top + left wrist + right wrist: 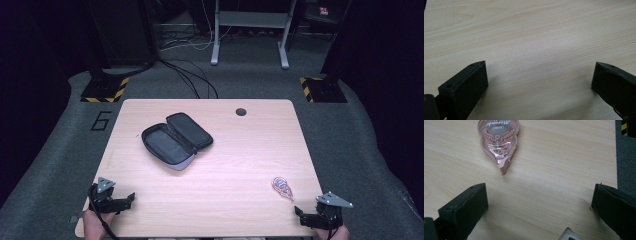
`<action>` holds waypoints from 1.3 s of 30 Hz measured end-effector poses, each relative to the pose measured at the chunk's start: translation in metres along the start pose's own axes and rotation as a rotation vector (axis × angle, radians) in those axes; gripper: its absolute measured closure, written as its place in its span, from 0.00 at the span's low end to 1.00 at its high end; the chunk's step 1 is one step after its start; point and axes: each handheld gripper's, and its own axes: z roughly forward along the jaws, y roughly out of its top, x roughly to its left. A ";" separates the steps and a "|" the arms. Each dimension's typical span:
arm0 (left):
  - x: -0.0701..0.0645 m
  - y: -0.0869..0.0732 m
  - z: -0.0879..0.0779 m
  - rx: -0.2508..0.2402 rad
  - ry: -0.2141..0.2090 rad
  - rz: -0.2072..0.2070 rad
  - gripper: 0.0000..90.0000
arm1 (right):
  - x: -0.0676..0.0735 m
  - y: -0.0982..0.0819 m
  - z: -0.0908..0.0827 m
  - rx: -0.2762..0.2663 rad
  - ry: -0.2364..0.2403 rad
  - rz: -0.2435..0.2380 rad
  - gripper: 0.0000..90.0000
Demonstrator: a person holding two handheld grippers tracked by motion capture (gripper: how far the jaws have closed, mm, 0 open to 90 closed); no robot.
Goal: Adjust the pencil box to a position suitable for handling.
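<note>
An open dark pencil case (176, 140) lies on the wooden table (240, 150), left of centre and toward the back. A pink see-through correction tape dispenser (282, 186) lies near the front right; in the right gripper view the dispenser (498, 140) sits just ahead of the jaws, tip pointing toward them. My left gripper (131, 198) rests at the front left corner, open, with bare wood between its jaws (539, 80). My right gripper (298, 212) sits at the front right corner, open and empty (539, 200), a short way behind the dispenser.
A round cable hole (241, 111) is near the table's back edge. The right table edge (616, 157) runs close beside my right gripper, with grey carpet beyond. Desk legs (216, 45) and cables (192, 75) are on the floor behind.
</note>
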 end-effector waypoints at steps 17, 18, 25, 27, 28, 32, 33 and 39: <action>0.000 0.000 0.000 -0.005 0.001 -0.002 0.00 | 0.001 0.000 0.000 0.006 0.001 0.015 0.00; 0.000 0.000 0.000 -0.006 0.001 -0.002 0.00 | 0.000 0.000 0.000 0.009 0.002 0.010 0.00; 0.000 0.000 0.000 -0.001 0.001 0.003 0.01 | 0.004 0.010 -0.004 -0.006 0.043 0.001 0.00; 0.000 0.000 0.001 -0.007 0.001 -0.004 0.01 | 0.007 0.015 -0.004 -0.012 0.055 -0.004 0.00; 0.000 0.000 0.001 -0.008 0.001 -0.005 0.01 | 0.008 0.018 -0.003 -0.015 0.061 -0.018 0.00; 0.000 0.000 0.000 0.000 0.000 0.005 0.01 | 0.015 0.028 0.000 -0.022 0.080 -0.037 0.00; 0.000 0.000 0.000 0.001 0.000 0.006 0.01 | 0.016 0.031 0.003 -0.021 0.091 -0.056 0.00; 0.000 0.000 0.000 0.001 0.000 0.005 0.01 | 0.026 0.047 0.018 -0.021 0.118 -0.082 0.00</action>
